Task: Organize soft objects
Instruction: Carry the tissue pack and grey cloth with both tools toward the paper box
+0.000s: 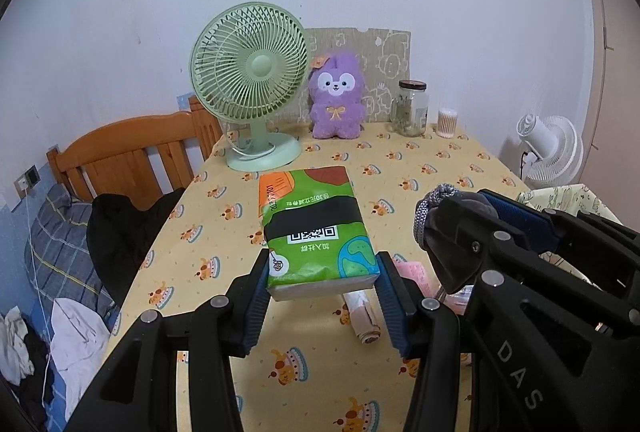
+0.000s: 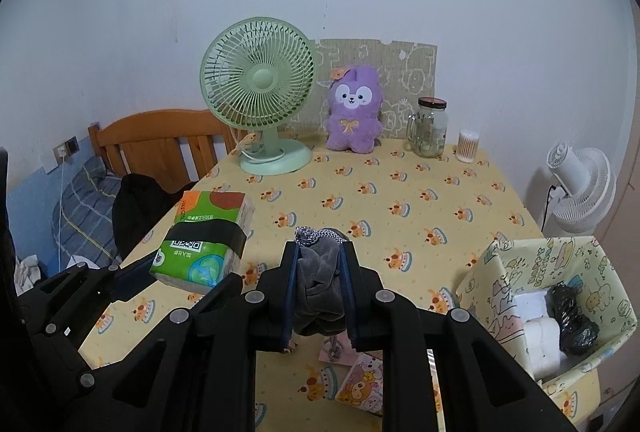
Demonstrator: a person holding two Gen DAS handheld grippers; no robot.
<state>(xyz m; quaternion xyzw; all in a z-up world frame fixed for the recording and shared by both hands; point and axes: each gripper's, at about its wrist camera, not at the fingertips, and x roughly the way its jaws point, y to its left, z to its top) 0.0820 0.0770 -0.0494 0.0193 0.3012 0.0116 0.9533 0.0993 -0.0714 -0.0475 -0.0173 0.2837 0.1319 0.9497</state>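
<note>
The left tongs (image 1: 322, 288) pinch a green tissue pack (image 1: 314, 228) by its near end and hold it clear above the table (image 1: 440, 168). The right tongs (image 2: 318, 288) are pressed together on a bunched grey cloth (image 2: 320, 272), with a braided cord end poking out past their tips.

So two soft things are in hand and neither is put away yet. The patterned box (image 2: 500, 272) at the right edge of the table looks like the place for them: it already holds white rolls (image 2: 540, 332) and a crumpled black bag (image 2: 572, 320). A purple plush toy (image 1: 336, 100) sits at the far side of the table beside the green fan (image 1: 248, 72), apparently still to be sorted.

Below the tongs lie a small pale roll (image 1: 362, 316) and some pink printed packets (image 2: 360, 380), half covered by the black frames, so I cannot tell what they are. The box's near wall hides much of its inside.
</note>
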